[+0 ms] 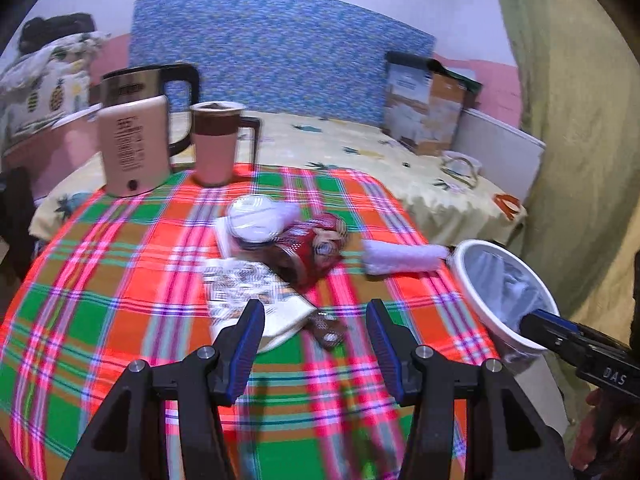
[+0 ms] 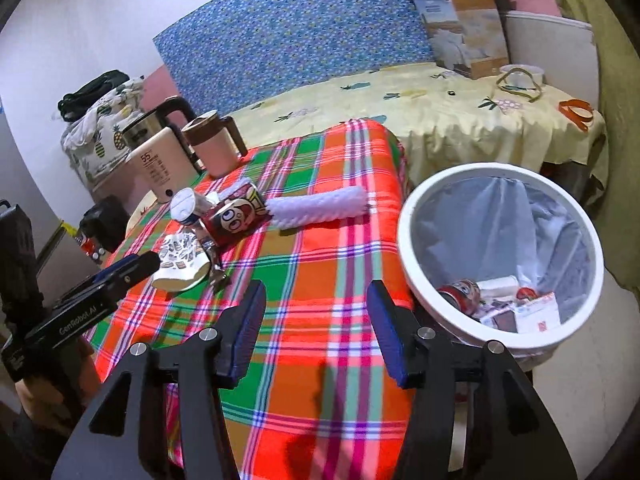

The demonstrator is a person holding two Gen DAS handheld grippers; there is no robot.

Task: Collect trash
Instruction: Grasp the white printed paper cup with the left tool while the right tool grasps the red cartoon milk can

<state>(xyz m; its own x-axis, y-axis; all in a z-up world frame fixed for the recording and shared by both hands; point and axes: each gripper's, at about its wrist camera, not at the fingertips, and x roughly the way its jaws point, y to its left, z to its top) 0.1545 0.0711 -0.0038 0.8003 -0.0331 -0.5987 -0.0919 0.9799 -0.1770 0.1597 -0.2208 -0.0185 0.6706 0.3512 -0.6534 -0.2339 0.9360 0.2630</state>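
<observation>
A heap of trash lies on the plaid tablecloth [image 1: 120, 280]: a crushed patterned paper cup [image 1: 256, 300], a red cartoon can [image 1: 316, 248], a white lidded cup [image 1: 256, 216], a small brown wrapper [image 1: 328, 330] and a white foam roll [image 1: 404, 258]. My left gripper [image 1: 316, 316] is open and empty, just in front of the paper cup and wrapper. My right gripper [image 2: 316, 296] is open and empty over the table's right edge, beside the white trash bin [image 2: 412, 256]. The bin holds a red can [image 2: 460, 294] and wrappers. The heap also shows in the right wrist view, with the can [image 2: 232, 220] and the foam roll [image 2: 320, 208].
A pink kettle [image 1: 132, 144] and a pink mug [image 1: 216, 144] stand at the table's far left. Behind is a yellow-clothed table [image 1: 400, 168] with a box [image 1: 424, 108], tape and orange strap. A green curtain [image 1: 580, 120] hangs on the right.
</observation>
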